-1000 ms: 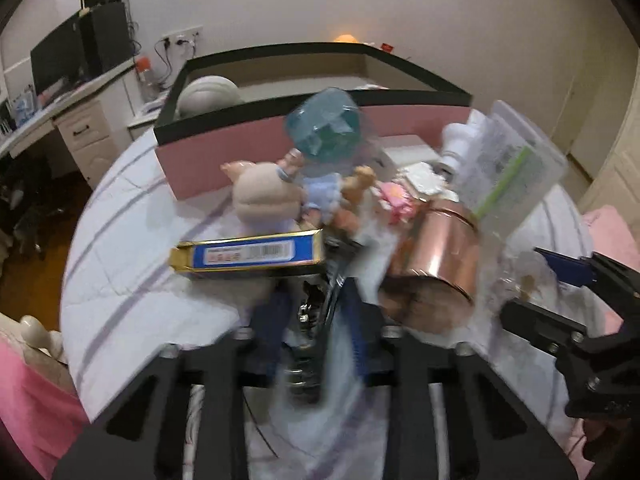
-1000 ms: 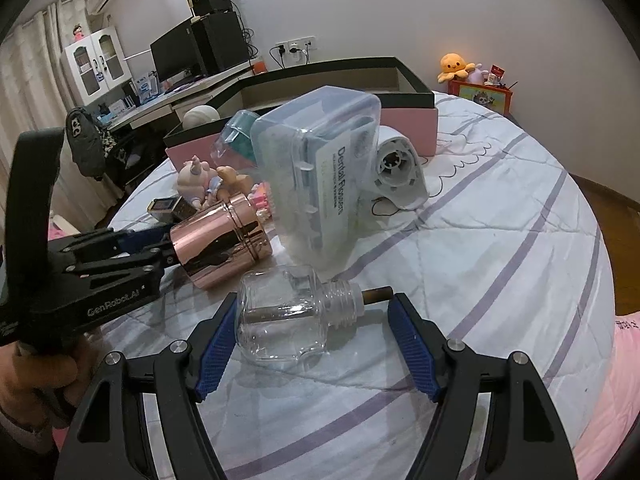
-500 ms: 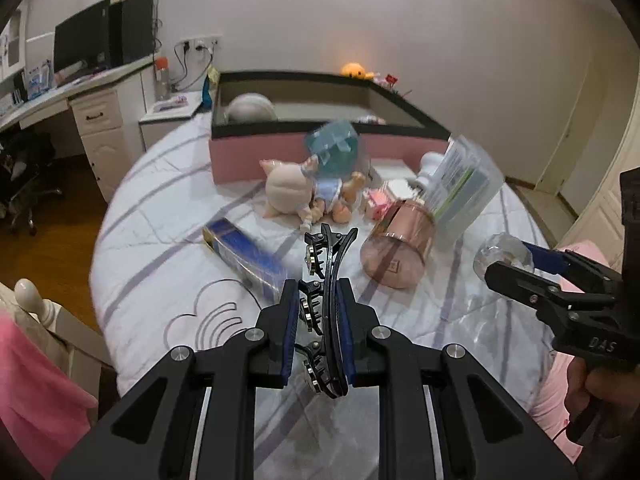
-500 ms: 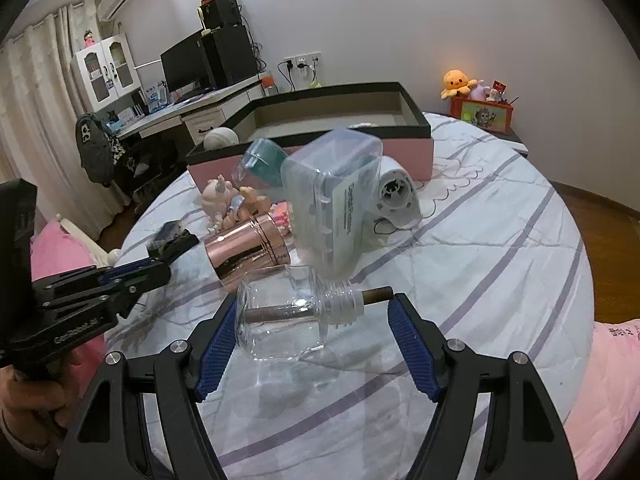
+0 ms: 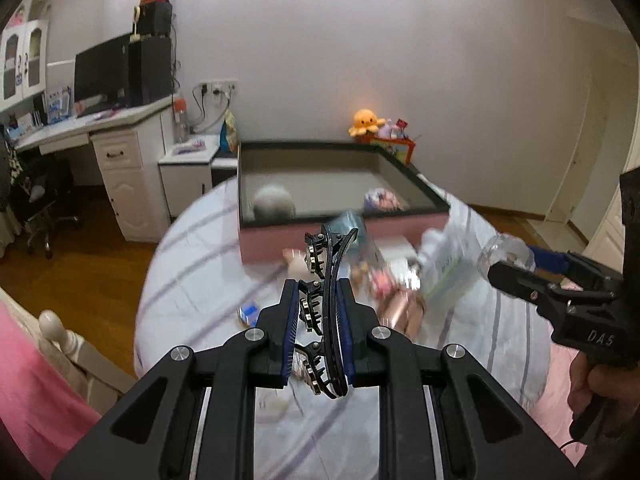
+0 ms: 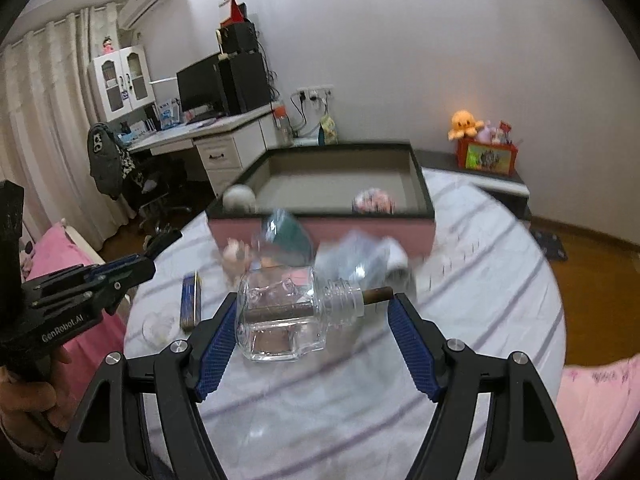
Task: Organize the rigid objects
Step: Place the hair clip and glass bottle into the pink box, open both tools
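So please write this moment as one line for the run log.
left gripper: shut on black hair claw clip | right gripper: shut on clear glass bottle, held sideways | both raised above bed | pink box: ahead

Beyond the claw, against the far wall, an orange octopus toy (image 6: 464, 122) sits by a red box (image 6: 487, 157) — off to the left, a white desk (image 6: 224, 140) carrying 1 dark monitor (image 6: 198, 88).

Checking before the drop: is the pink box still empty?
No, the pink box already holds a pale ball and a small patterned item.
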`<action>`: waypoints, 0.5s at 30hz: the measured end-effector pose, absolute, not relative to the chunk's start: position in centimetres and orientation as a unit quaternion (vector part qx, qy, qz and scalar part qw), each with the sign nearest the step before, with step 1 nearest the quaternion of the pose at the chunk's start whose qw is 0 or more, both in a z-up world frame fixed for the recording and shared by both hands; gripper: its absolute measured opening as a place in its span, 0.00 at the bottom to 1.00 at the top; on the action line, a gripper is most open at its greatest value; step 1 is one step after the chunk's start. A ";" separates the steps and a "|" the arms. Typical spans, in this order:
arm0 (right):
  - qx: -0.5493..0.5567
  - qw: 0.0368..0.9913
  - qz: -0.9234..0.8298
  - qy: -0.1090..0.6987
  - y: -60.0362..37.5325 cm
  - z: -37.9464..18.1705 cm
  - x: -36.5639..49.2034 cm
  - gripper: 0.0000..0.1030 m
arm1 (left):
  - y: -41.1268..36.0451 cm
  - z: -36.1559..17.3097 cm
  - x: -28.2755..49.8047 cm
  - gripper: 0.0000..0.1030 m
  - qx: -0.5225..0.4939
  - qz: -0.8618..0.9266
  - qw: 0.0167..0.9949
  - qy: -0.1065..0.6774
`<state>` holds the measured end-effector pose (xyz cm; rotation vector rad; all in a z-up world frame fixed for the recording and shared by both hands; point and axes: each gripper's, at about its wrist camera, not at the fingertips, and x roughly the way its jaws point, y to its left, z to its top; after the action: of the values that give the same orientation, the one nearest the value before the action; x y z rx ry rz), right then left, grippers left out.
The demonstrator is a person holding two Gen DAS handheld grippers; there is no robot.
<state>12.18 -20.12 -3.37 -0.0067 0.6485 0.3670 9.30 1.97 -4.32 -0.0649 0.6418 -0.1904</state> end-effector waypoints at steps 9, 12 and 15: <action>-0.034 0.932 0.185 0.309 -18.7 1.6 22.7 0.73 | 1.2 -0.6 18.8 0.18 -0.008 -0.077 0.953 0.294; -0.031 0.920 0.192 0.341 -18.1 0.8 27.9 0.73 | 1.2 -0.8 22.8 0.18 -0.008 -0.068 0.950 0.306; -0.029 0.906 0.187 0.378 -17.8 -1.1 32.3 0.73 | 1.2 -1.7 27.0 0.18 -0.008 -0.052 0.945 0.324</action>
<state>32.25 -17.75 -1.13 -0.0600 0.7811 0.3854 27.04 1.24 -1.71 -0.0168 0.6604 -0.1068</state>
